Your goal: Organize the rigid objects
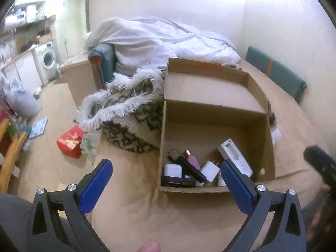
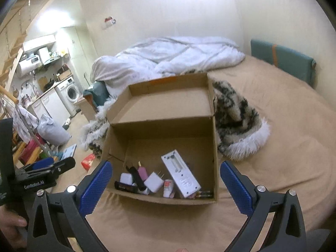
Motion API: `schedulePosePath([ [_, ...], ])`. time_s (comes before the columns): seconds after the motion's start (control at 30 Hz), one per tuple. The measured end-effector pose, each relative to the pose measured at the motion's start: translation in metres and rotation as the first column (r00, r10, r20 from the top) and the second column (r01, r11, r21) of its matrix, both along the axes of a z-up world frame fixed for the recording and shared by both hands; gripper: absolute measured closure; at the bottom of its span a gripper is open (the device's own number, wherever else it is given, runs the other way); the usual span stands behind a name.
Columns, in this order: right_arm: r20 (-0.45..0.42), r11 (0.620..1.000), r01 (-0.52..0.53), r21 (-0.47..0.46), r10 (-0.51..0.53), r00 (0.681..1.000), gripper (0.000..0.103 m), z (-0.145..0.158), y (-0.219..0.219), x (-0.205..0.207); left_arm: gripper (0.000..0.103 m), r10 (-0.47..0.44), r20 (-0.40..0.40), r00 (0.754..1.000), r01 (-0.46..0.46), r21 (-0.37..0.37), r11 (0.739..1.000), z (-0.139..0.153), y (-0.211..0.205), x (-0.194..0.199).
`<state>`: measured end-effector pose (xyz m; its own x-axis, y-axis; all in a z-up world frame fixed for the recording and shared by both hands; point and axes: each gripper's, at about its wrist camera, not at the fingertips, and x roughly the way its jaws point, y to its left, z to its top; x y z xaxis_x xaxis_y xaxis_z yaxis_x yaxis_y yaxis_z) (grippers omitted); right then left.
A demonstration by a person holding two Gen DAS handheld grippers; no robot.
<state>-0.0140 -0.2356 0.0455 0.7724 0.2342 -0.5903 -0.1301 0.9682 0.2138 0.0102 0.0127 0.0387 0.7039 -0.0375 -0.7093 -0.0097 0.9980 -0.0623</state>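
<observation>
Both my tongs stand wide with nothing between the blue pads. My left gripper (image 1: 166,175) hangs above the tan bed cover (image 1: 130,210), and the cardboard box (image 1: 269,147) lies just beyond it and a little to the right; the right pad overlaps the box's near right corner in that view. My right gripper (image 2: 166,177) hangs over the box's near wall, so the box sits straight ahead between the two fingers.

Everything rigid is bunched along the near wall of the box, lid flap thrown open at the far side. From left to right: a white earbud case (image 1: 172,170) on a dark flat box (image 1: 178,182) with red print too blurred to read, a black stick with a wrist loop (image 1: 190,169), a pink bottle with a gold cap (image 1: 193,160), a white plug charger (image 1: 210,170), a small white tube with an orange label (image 2: 168,188), illegible, a white remote (image 2: 181,175) lying back up with its battery bay open, and batteries (image 2: 204,193) in the near right corner.

In the right wrist view my left gripper's body at the left edge reads "GenRobot.AI". A furry black-and-white garment (image 1: 126,109) lies against the box's far sides.
</observation>
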Motion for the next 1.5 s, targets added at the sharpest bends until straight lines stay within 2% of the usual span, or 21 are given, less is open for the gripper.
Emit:
schedulePosePath([
  [0.07, 0.005, 1.000, 0.005, 0.022, -0.005, 1.000, 0.000, -0.008, 0.000, 0.003, 0.000, -0.007, -0.005, 1.000, 0.007, -0.041, 0.999, -0.004, 0.000, 0.003],
  [0.13, -0.027, 1.000, 0.018, -0.002, -0.018, 0.999, 0.000, -0.019, 0.004, 0.010, 0.000, -0.013, 0.001, 1.000, 0.013, -0.055, 0.998, -0.005, -0.001, 0.007],
  [0.2, -0.048, 1.000, 0.020, -0.019, -0.021, 0.999, 0.000, -0.025, 0.007, 0.015, 0.000, -0.016, 0.012, 1.000, 0.016, -0.037, 0.999, -0.006, -0.005, 0.008],
  [0.27, -0.050, 0.999, 0.013, -0.031, -0.014, 0.999, 0.000, -0.027, 0.009, 0.017, 0.000, 0.012, 0.011, 1.000, -0.012, 0.016, 1.000, -0.009, -0.008, 0.009],
  [0.33, -0.056, 0.998, 0.018, -0.054, -0.021, 0.998, 0.000, -0.029, 0.010, 0.017, 0.000, 0.014, -0.019, 1.000, -0.014, 0.040, 0.999, -0.014, -0.008, 0.013],
  [0.47, -0.075, 0.998, 0.030, -0.049, -0.034, 0.997, 0.000, -0.033, 0.007, 0.018, 0.000, 0.038, -0.035, 0.999, -0.037, 0.020, 0.999, -0.018, 0.000, 0.014],
  [0.7, -0.095, 0.998, 0.049, -0.036, -0.053, 0.994, 0.000, -0.036, 0.002, 0.021, 0.000, 0.039, -0.031, 0.999, -0.038, 0.032, 0.999, -0.017, -0.001, 0.011],
  [1.5, -0.091, 0.997, 0.058, -0.055, -0.063, 0.994, 0.000, -0.035, -0.001, 0.022, 0.000, 0.037, -0.032, 0.999, -0.035, 0.043, 0.998, -0.017, -0.004, 0.011],
])
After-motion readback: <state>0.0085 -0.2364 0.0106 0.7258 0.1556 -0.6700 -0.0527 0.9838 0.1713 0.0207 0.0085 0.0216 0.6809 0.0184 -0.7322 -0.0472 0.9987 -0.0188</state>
